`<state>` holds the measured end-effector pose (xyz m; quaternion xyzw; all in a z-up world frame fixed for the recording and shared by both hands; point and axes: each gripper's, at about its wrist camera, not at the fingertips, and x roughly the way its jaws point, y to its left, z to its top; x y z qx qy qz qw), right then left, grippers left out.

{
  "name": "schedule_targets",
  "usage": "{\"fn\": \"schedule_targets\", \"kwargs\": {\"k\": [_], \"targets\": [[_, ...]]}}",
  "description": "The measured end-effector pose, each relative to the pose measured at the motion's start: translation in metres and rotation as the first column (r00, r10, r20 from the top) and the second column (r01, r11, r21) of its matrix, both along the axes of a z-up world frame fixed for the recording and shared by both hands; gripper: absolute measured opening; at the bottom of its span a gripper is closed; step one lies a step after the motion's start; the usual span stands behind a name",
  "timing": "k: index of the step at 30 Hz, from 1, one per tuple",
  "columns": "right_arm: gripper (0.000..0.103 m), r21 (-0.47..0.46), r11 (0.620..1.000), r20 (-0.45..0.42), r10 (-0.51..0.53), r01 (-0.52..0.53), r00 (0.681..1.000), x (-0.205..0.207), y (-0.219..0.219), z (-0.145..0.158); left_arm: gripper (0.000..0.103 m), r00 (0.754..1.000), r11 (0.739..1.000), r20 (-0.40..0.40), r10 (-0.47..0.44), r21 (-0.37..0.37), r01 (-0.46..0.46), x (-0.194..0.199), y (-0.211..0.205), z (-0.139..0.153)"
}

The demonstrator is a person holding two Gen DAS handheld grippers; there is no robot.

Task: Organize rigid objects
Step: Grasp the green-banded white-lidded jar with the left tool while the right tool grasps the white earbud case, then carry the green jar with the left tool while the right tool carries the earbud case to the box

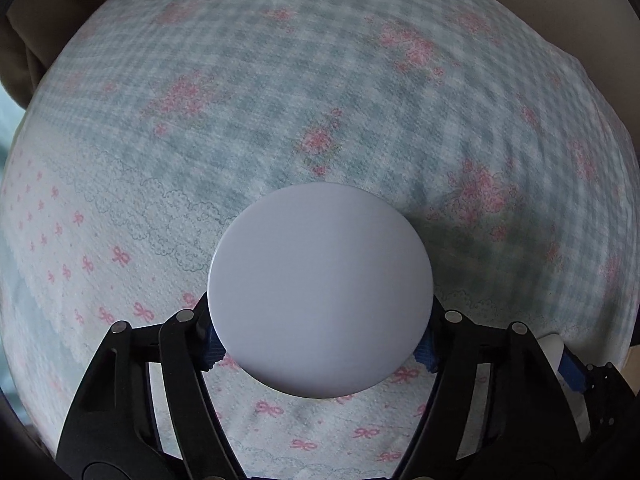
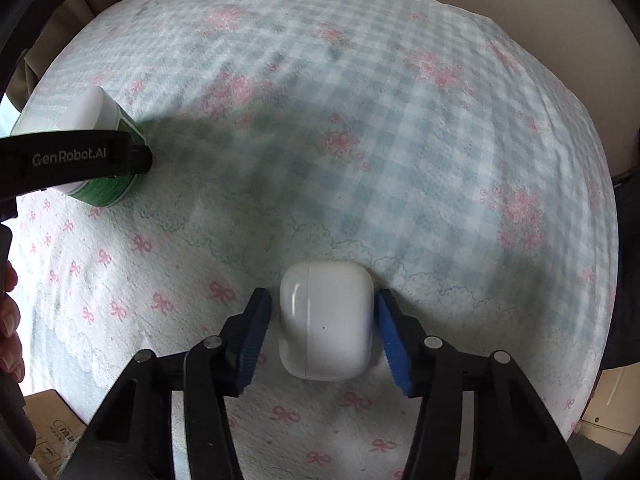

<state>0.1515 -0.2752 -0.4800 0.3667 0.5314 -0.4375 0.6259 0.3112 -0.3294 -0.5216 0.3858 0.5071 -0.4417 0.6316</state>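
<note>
In my left wrist view, the left tool [image 1: 320, 334] is clamped on a round container with a smooth pale lavender-white lid [image 1: 320, 290]. The blue pads [image 1: 212, 346] press against the lid's left and right edges. The container fills the near centre of the view, held over a cloth [image 1: 280, 100] printed with blue-grey checks, pink flower clusters and, nearer, small pink bows on white. The cloth covers the counter. At the near right edge I can see a sliver of the other tool's blue pad and a small white object; both are too cut off to describe further.

In my right wrist view, the right tool [image 2: 322, 334] straddles a white earbud case [image 2: 326, 322] with rounded corners and a thin seam. The case lies on the cloth [image 2: 360, 120], near centre. The right pad touches or almost touches the case's side; the left pad [image 2: 252, 344] stands slightly apart from it, so the fingers are spread and not gripping. At the far left, the left tool's black body, lettered "GenRobot.AI", crosses a white-topped container with a green side [image 2: 100, 120]. Cardboard boxes [image 2: 52, 432] show below the counter edge at near left.
</note>
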Motion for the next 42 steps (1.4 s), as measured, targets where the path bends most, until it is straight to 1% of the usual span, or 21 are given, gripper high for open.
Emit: {"fn": "schedule_targets", "kwargs": {"k": [2,6,11,13,19,22,26,29,32,34,38,42], "targets": [[0.041,0.013,1.000,0.028,-0.015,0.014,1.000,-0.005,-0.007,0.001,0.068,1.000,1.000,0.001,0.001,-0.007,-0.001,-0.001,0.003,-0.001],[0.041,0.014,1.000,0.038,0.007,-0.007,0.999,-0.008,-0.012,0.002,0.068,1.000,1.000,0.006,0.008,-0.011,-0.008,-0.006,0.012,0.000],[0.041,0.024,1.000,0.062,0.015,-0.017,0.998,-0.021,-0.014,0.008,0.068,0.999,0.999,0.013,0.031,-0.043,-0.030,-0.011,0.025,0.023],[0.041,0.022,1.000,0.068,0.020,-0.022,0.997,-0.026,-0.015,0.015,0.068,0.999,0.998,0.018,0.042,-0.057,-0.041,-0.011,0.030,0.035],[0.041,0.009,0.998,0.104,0.055,-0.057,0.993,-0.037,-0.032,0.043,0.068,0.995,0.991,0.022,0.097,-0.092,-0.095,-0.015,0.045,0.072],[0.041,-0.006,0.997,0.140,0.077,-0.077,0.987,-0.040,-0.037,0.066,0.068,0.989,0.983,0.018,0.146,-0.117,-0.143,-0.017,0.056,0.097],[0.041,-0.056,0.991,0.175,0.128,-0.120,0.976,-0.044,-0.036,0.106,0.068,0.979,0.968,0.026,0.201,-0.159,-0.194,-0.022,0.081,0.138],[0.041,-0.099,0.982,0.197,0.176,-0.159,0.965,-0.045,-0.029,0.138,0.068,0.970,0.954,0.038,0.241,-0.191,-0.230,-0.030,0.101,0.173],[0.041,-0.139,0.968,0.214,0.234,-0.207,0.949,-0.046,-0.024,0.169,0.068,0.955,0.934,0.042,0.293,-0.227,-0.276,-0.032,0.126,0.208],[0.041,-0.163,0.957,0.223,0.275,-0.242,0.935,-0.040,-0.015,0.189,0.068,0.944,0.919,0.038,0.327,-0.247,-0.308,-0.031,0.146,0.234],[0.041,-0.206,0.922,0.244,0.373,-0.328,0.895,-0.033,0.003,0.230,0.068,0.922,0.886,0.033,0.385,-0.293,-0.359,-0.040,0.190,0.279],[0.041,-0.220,0.884,0.264,0.461,-0.413,0.847,-0.029,0.029,0.266,0.068,0.889,0.840,0.033,0.456,-0.345,-0.418,-0.052,0.243,0.317]]}}
